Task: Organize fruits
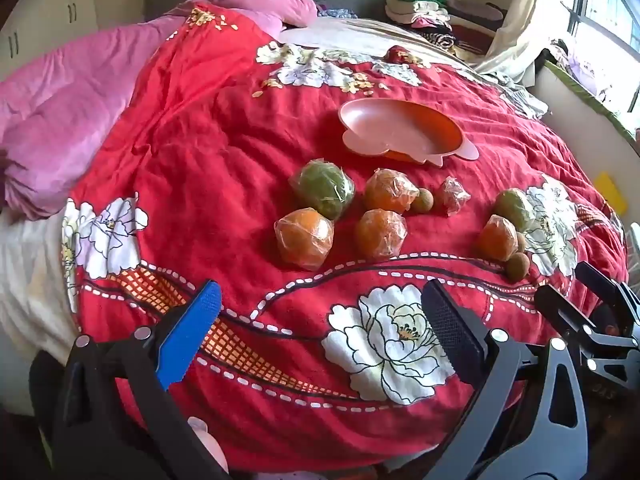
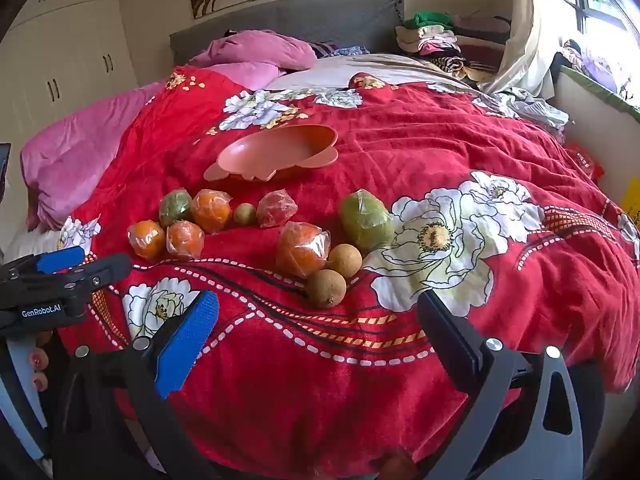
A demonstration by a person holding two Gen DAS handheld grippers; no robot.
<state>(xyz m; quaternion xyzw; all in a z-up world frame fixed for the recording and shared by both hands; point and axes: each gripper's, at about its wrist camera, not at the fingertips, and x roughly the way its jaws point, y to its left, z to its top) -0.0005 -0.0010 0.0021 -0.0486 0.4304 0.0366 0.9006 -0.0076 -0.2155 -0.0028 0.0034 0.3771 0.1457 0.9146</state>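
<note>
Several fruits lie on a red flowered blanket (image 1: 208, 152). Wrapped oranges (image 1: 304, 239) (image 2: 303, 249), wrapped green fruits (image 1: 323, 188) (image 2: 366, 220), a small red wrapped fruit (image 1: 452, 196) (image 2: 276, 208) and small brown round fruits (image 1: 517, 266) (image 2: 326, 288) sit in front of an empty orange plate (image 1: 400, 132) (image 2: 276, 152). My left gripper (image 1: 320, 316) is open and empty, near the bed's front edge, short of the fruits. My right gripper (image 2: 318, 320) is open and empty, just short of the brown fruits. The left gripper also shows in the right wrist view (image 2: 84, 264).
Pink pillows (image 1: 60, 120) lie at the left. Folded clothes (image 2: 432, 40) are stacked at the head of the bed. A window and curtain (image 2: 532, 20) are at the right. White wardrobes (image 2: 68, 48) stand at the back left.
</note>
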